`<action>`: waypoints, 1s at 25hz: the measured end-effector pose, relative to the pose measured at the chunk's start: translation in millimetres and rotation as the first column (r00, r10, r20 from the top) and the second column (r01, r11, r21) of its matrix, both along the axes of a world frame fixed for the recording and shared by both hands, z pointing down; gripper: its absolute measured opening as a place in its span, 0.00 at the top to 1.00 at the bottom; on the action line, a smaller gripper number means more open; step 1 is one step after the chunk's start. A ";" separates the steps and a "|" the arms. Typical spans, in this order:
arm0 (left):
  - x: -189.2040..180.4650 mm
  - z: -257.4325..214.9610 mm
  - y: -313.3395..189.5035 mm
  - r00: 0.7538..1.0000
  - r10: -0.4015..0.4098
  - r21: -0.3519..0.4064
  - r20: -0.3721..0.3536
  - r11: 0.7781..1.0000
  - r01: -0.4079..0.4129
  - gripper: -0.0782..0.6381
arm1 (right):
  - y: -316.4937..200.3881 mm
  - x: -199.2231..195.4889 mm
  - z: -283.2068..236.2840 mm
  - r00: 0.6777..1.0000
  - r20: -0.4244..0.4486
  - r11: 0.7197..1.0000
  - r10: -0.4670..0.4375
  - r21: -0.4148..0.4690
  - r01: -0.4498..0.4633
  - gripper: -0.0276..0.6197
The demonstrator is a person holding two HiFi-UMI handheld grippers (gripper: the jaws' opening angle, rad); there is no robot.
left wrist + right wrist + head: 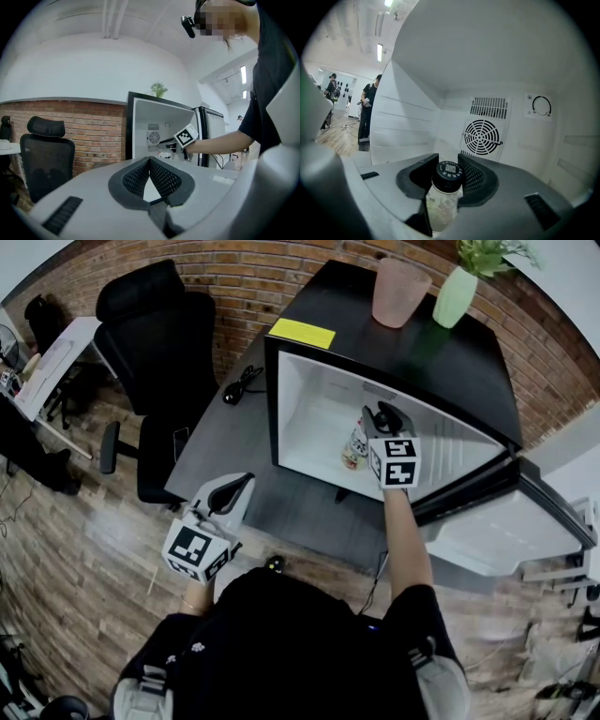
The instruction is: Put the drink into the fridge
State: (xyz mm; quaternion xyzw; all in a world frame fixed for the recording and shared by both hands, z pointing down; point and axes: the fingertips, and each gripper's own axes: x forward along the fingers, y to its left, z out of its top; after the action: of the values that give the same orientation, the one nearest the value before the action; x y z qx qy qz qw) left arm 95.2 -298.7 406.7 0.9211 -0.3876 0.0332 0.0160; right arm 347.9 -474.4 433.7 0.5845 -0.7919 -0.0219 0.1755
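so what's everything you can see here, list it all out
fridge: one, black outside, white inside, on the table, door open to the right
drink bottle: one, pale with black cap, inside the fridge
cup: one, pink, on the fridge top
vase: one, light green, holds a plant, beside the cup
note: one, yellow, front left of the fridge top
office chair: one, black, left of the table
table: one, dark grey, under the fridge
cable: one, black, on the table left of the fridge
left gripper: one, grey, jaws together, empty, outside the fridge
right gripper: one, grey, shut on the drink bottle
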 end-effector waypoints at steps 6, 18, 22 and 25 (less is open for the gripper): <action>-0.7 1.8 2.4 1.000 -0.004 -0.002 0.002 1.000 0.004 0.89 | 1.8 -6.0 -0.6 0.999 -0.030 1.000 -0.019 0.020 0.020 0.76; 0.9 3.0 1.1 1.000 0.006 -0.004 0.004 1.000 -0.006 0.89 | 4.7 -6.8 -4.3 1.000 -0.008 1.000 -0.014 0.027 0.014 0.61; 2.9 2.6 -1.0 1.000 0.015 -0.001 -0.004 1.000 -0.015 0.89 | 10.3 -6.9 -16.1 1.000 0.012 0.998 -0.010 0.065 0.010 0.57; 8.3 3.6 -2.8 0.999 0.033 -0.011 -0.011 0.999 -0.033 0.89 | 22.9 -7.6 -29.7 0.999 0.041 0.994 -0.011 0.109 0.007 0.56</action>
State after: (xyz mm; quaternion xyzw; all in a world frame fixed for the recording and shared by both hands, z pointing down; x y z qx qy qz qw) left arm 103.4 -301.5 410.3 0.9274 -0.3721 0.0306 0.0228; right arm 340.2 -451.6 404.0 0.5900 -0.7956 -0.0536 0.1271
